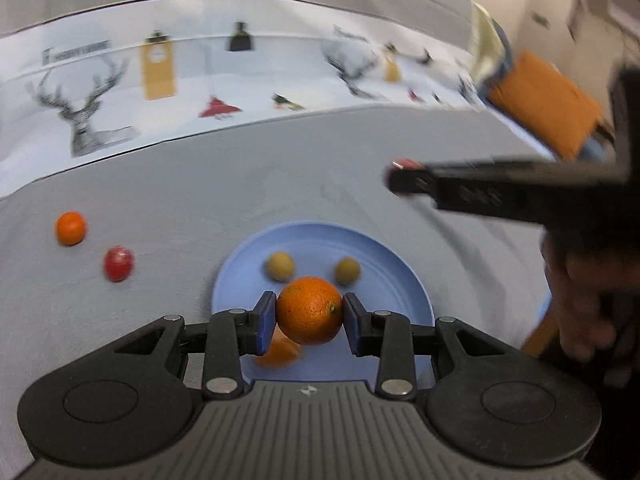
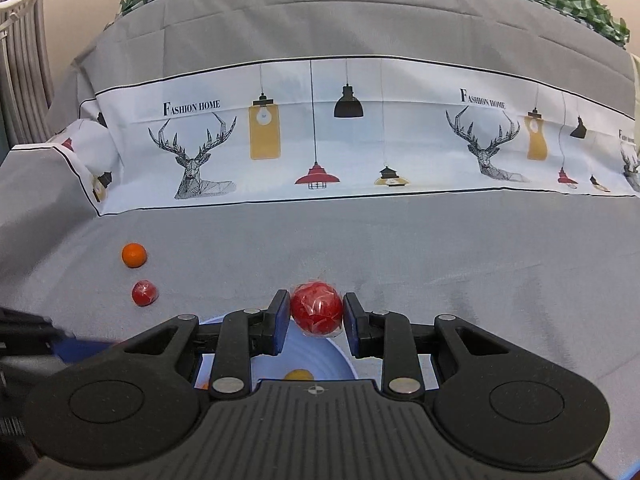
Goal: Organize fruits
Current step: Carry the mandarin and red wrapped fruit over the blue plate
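Nearest the left wrist view, the left hand-held gripper (image 1: 309,322) is clamped on a round, pebbled-skin orange (image 1: 309,309), its blue pads pressing both flanks, and holds it above the round pale-blue plastic plate (image 1: 404,280). Under the held fruit lies a blurred orange shape on the plate, probably another orange or a segment; the blur leaves this unsettled. Further in on the plate sit two small olive-yellow round fruits (image 1: 280,266), close together but apart.

In the right wrist view, the right hand-held gripper (image 2: 316,318) is closed on a glossy red ball-shaped fruit in clear wrap (image 2: 317,310), carried just over the far rim of the same plate (image 2: 340,356).

Beyond, on the grey cloth covering the worktop (image 2: 440,248), a small loose orange (image 2: 134,255) and a small red wrapped fruit (image 2: 145,293) lie near each other, well apart from the plate and not yet collected. The white printed band with deer and lamps (image 2: 320,132) marks the background.

Risks, as judged: both grippers converge on one small plate, so the right gripper body (image 1: 460,188), seen crossing the left view, could collide with the left. The red fruit hangs at the rim; released there, it may roll onto the cloth. The orange, dropped onto the shape beneath, could knock the olive-yellow fruits off.
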Demonstrator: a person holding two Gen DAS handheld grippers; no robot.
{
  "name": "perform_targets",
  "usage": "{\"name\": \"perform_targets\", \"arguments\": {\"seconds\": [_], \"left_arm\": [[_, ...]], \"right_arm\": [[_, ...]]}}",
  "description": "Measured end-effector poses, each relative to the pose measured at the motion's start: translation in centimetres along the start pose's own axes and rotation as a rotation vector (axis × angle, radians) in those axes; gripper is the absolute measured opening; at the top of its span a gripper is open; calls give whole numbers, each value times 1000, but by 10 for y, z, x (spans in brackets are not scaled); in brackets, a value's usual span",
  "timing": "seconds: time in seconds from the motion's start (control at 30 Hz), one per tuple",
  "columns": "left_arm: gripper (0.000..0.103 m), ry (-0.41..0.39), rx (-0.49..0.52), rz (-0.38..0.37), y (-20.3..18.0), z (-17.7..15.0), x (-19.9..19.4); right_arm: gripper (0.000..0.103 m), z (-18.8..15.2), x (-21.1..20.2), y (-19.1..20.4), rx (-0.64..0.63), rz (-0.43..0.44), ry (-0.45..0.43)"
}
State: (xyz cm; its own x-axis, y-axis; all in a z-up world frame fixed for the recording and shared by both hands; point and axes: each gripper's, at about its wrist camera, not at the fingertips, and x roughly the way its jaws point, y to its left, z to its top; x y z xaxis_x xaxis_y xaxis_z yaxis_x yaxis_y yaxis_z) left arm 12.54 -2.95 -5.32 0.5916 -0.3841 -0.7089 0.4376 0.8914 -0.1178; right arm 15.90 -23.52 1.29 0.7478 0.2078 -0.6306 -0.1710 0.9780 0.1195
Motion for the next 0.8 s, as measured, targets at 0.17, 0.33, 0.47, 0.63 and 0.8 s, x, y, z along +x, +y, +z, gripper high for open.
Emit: {"name": "perform_targets", "arguments": {"seconds": [0.17, 0.33, 0.47, 0.63, 0.8], "left_arm": [[39, 37, 51, 16, -9, -8, 10], [39, 49, 64, 25, -10, -9, 12], [39, 54, 73, 29, -13, -7, 14], [39, 57, 77, 28, -13, -7, 16], [39, 59, 79, 27, -14, -7, 18]], "right_arm": [[30, -5, 12, 9, -38, 28, 85], [30, -10, 18, 12, -57, 35, 142], [30, -11, 21, 11, -48, 35, 161], [30, -13, 23, 12, -63, 37, 175], [30, -12, 23, 12, -66, 37, 176]]}}
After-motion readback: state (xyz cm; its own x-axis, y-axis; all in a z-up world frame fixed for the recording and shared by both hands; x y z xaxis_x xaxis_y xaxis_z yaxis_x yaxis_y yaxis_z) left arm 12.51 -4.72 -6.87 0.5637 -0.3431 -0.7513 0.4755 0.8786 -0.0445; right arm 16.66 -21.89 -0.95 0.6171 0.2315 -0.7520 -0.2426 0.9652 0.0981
